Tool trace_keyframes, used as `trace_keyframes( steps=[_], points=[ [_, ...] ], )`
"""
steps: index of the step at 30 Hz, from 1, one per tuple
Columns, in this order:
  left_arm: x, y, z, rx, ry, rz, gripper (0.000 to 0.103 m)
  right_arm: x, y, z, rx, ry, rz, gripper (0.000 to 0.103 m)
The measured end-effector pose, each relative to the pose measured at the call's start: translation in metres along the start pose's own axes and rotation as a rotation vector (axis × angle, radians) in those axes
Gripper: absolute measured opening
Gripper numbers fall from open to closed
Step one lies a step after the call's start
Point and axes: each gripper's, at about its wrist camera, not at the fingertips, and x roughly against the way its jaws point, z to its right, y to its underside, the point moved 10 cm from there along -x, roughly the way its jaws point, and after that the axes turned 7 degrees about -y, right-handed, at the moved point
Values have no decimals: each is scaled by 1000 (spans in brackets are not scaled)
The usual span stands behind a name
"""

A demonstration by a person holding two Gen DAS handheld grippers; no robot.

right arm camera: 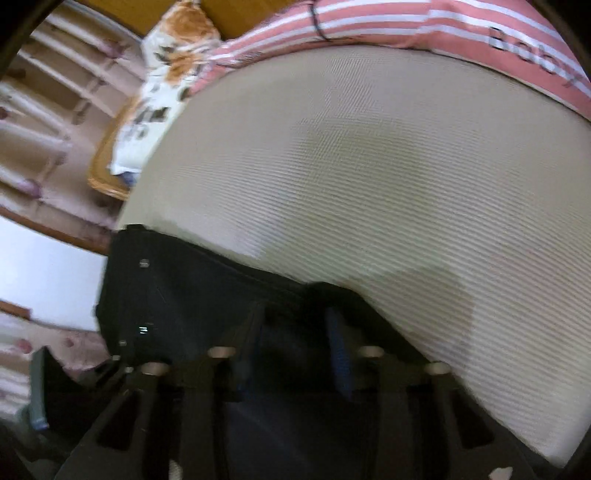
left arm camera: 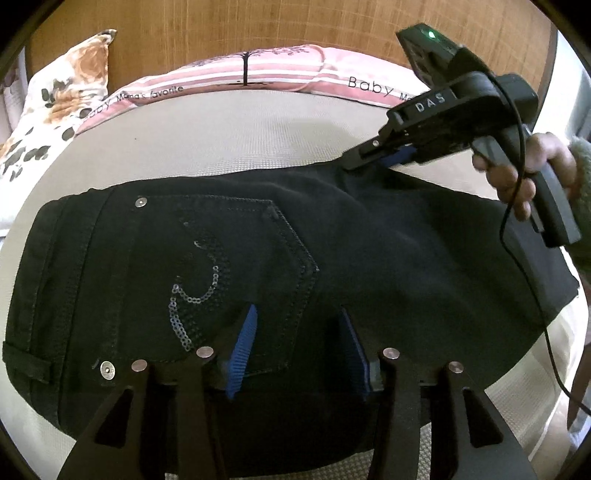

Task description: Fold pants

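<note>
Black pants [left arm camera: 258, 258] lie folded on a beige mattress [left arm camera: 221, 140], back pocket with sequins up, waistband at the left. My left gripper [left arm camera: 299, 332] hovers over the near edge of the pants, its blue-padded fingers apart and nothing between them. My right gripper [left arm camera: 365, 160], held by a hand, touches the far edge of the pants at the right. In the right wrist view the pants [right arm camera: 192, 295] lie under the right gripper [right arm camera: 295, 328]; its fingers stand apart over the fabric edge, and the view is blurred.
A pink striped pillow [left arm camera: 258, 74] and a floral pillow [left arm camera: 55, 110] lie at the head of the bed against a wooden headboard [left arm camera: 258, 26]. A cable [left arm camera: 532, 295] hangs from the right gripper across the pants. The bed's edge is at the left in the right wrist view [right arm camera: 122, 206].
</note>
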Motion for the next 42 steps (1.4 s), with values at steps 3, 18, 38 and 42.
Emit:
trace_keyframes(
  steps=[3, 18, 38, 42],
  points=[
    [0, 0, 0, -3, -6, 9, 49, 9, -13, -5, 28, 23, 62, 8],
    [15, -25, 7, 0, 28, 46, 50, 66, -9, 0, 34, 129, 226, 37],
    [-85, -124, 66, -123, 86, 5, 51, 161, 131, 141, -325, 360, 299, 32],
    [-88, -127, 68, -133, 38, 17, 51, 165, 125, 150, -344, 370, 330, 33]
  ],
)
